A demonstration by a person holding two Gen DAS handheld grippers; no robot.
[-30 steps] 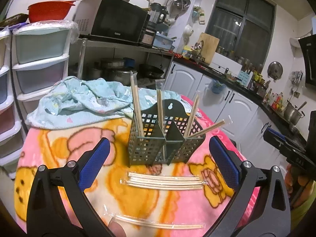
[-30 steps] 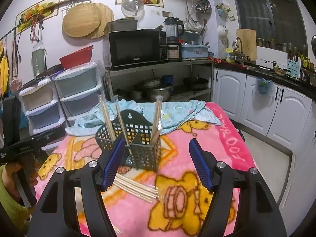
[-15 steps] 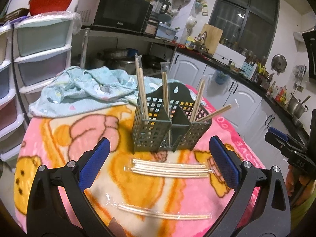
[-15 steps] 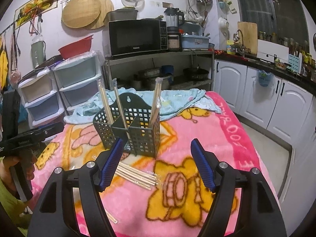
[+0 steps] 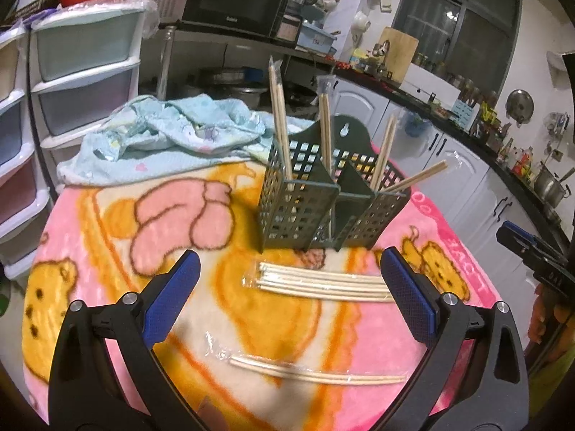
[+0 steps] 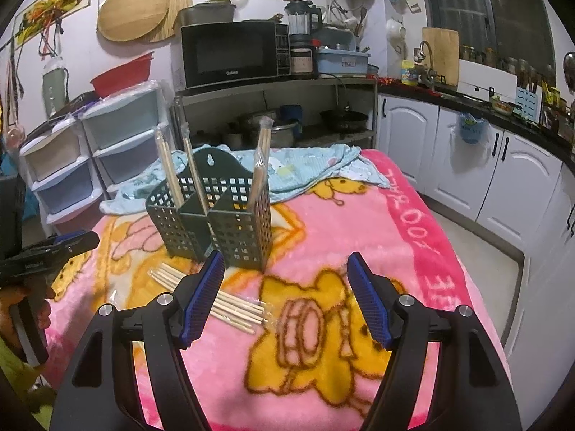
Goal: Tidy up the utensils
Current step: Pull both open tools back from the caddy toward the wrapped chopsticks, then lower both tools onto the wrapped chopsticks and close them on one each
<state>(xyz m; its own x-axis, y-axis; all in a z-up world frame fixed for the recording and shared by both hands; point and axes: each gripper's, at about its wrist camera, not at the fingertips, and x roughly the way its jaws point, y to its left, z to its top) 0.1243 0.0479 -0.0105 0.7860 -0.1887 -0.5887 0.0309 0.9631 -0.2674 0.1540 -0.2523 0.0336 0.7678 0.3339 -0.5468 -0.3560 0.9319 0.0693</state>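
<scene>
both grippers have fingers spread wide, nothing between the pads. left gripper (image 5: 289, 289) hovers over the blanket (image 5: 107, 222), tilted down, its blue pads either side of the loose chopsticks in view but clear of them. right gripper (image 6: 285, 296) hovers likewise over the blanket's near right part, its left pad (image 6: 201, 298) in front of one end of the bundle (image 6: 230, 305); contact not seen.

caddy (image 5: 316, 197): dark green, perforated, upright near the middle of the blanket, divided into compartments. wrapped chopstick pairs stand in it: one pair (image 5: 280, 125) in the left compartment, one (image 5: 325, 122) near the centre, two (image 5: 382, 151) leaning out to the right.

bundle (image 5: 320, 282) of wrapped chopsticks lies flat on the blanket just in front of the caddy, roughly parallel to its front face, apart from it. single wrapped pair (image 5: 316, 375) lies nearer the front edge, well apart from the bundle.

light blue cloth (image 5: 169, 133) is crumpled at the far edge behind the caddy.
</scene>
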